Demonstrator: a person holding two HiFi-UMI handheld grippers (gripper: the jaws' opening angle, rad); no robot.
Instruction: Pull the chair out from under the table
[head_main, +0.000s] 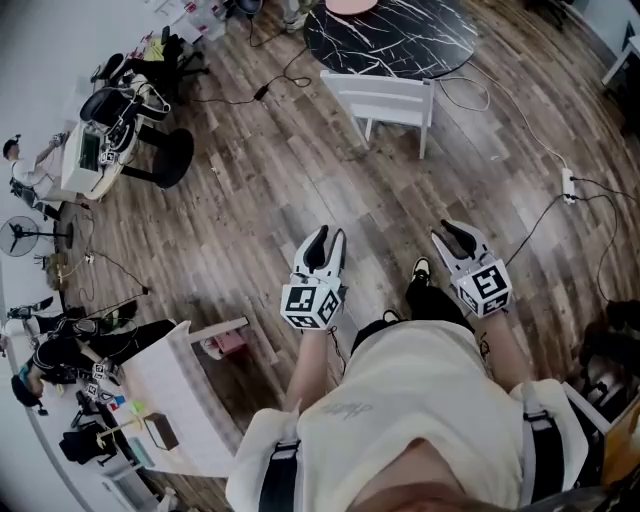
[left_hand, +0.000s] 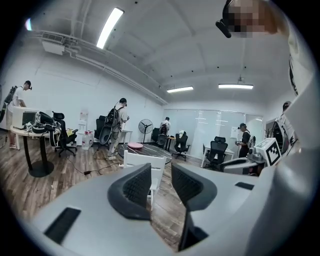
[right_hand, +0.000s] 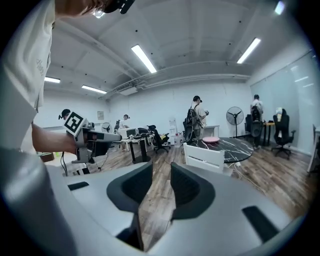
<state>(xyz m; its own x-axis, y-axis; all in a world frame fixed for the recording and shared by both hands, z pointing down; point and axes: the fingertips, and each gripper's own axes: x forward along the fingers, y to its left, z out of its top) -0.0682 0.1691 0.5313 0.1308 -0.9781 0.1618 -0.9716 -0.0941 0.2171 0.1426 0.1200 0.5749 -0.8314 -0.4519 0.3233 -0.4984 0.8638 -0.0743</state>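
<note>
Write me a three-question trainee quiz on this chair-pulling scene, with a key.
1. Multiple choice: the white chair stands against A) a round black marble table, B) a white desk, C) a glass wall.
2. True or false: the left gripper has open jaws with nothing between them.
3. Short answer: does the right gripper touch the white chair?
Key: 1 A. 2 True. 3 No; it is open, empty and well short of the white chair.
</note>
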